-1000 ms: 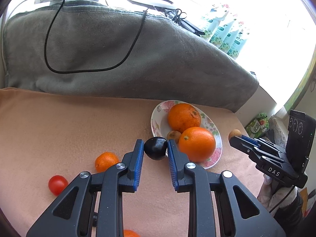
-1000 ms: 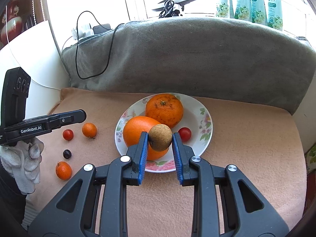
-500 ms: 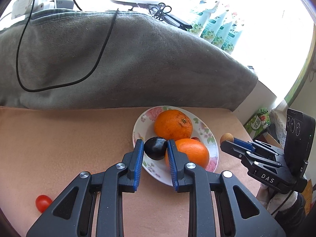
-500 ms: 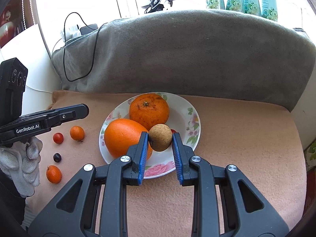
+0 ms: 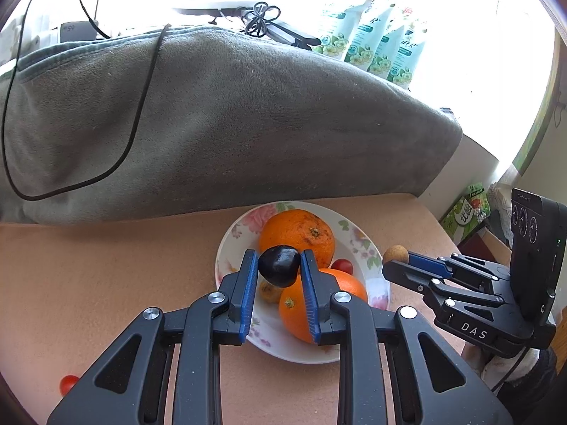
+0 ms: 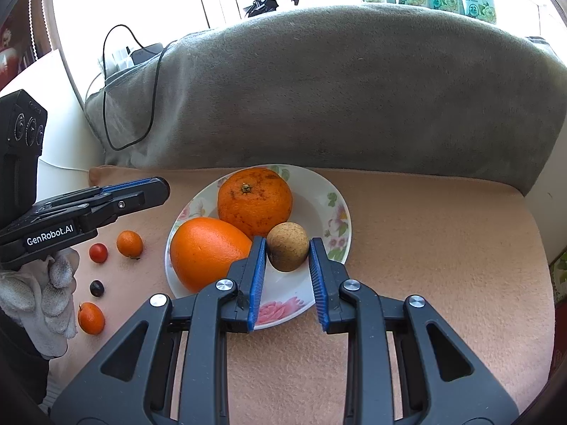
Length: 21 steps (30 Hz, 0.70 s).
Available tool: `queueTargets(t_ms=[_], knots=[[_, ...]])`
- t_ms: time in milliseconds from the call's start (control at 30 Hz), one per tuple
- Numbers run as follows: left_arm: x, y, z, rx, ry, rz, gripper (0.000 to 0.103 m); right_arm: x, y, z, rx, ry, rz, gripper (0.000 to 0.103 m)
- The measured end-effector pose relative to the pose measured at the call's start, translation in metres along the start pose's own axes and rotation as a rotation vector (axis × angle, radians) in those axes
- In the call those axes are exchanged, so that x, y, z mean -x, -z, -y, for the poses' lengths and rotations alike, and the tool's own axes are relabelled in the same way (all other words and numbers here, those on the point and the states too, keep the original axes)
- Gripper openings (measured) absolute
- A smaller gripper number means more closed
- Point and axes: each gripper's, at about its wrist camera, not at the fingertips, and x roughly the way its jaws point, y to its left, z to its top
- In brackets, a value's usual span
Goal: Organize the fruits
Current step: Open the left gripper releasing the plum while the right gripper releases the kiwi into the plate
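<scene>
Both claws are carrying fruit over the plate (image 6: 320, 191), which is sitting on the peach-covered bench (image 6: 443, 248) in front of the grey cushion (image 6: 319, 88).

Left claw (image 5: 278, 265) is pinching a dark plum (image 5: 279, 265) between its blue pads (image 5: 250, 276), hanging above the near-left part of the plate. Right claw (image 6: 287, 253) is pinching a brown round fruit (image 6: 287, 250), hanging over the near-right part.

The plate is already holding two oranges, one at the back (image 6: 254, 201) and one in front (image 6: 207, 251), plus a cherry tomato (image 5: 342, 266) and a small yellowish fruit (image 5: 269, 291) tucked between them. Free room is looking tight.

Lying loose on the bench left of the plate: a small orange (image 6: 129, 243), a tomato (image 6: 98, 252), a dark berry (image 6: 96, 288), another small orange (image 6: 91, 317).

Step in hand, as I'm reading it: dropping both carried fruits onto the plate.

How to do it well:
- Lowering before releasing. Both fruits are round and will be rolling off the rim if dropped from height.
- Aiming the brown fruit at the bare white patch right of the oranges; that gap is looking biggest.
- Placing the plum into the pocket left of the front orange, so the orange is acting as a stop.
- Releasing one claw at a time, since the two are working close together and could be bumping each other.
- Spreading the pads slowly, then lifting straight up so the pads aren't dragging the fruit out.
</scene>
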Motion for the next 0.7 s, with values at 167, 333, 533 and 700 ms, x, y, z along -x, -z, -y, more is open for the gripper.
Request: queueTargets(t_ms=[167,333,533,700], knots=[[-0.0027,-0.0015,0.0022,-0.007,0.004,-0.001,0.023,-0.0041,-0.0011,0.0004,-0.003,-0.003,-0.008,0.026],[-0.0044,-0.0045,0.0016,-0.002,0.007,0.002,0.023,-0.0064,-0.002,-0.0001,-0.004,-0.006,-0.007,0.026],[-0.005,-0.0061,0.0026,-0.004,0.011,0.009,0.023,-0.0062,-0.001,0.0005,-0.01,-0.007,-0.002,0.028],[-0.0041,-0.0064,0.004,-0.009,0.01,0.015,0.03,-0.0041,-0.0018,0.0006,-0.013,0.004,0.016,0.055]])
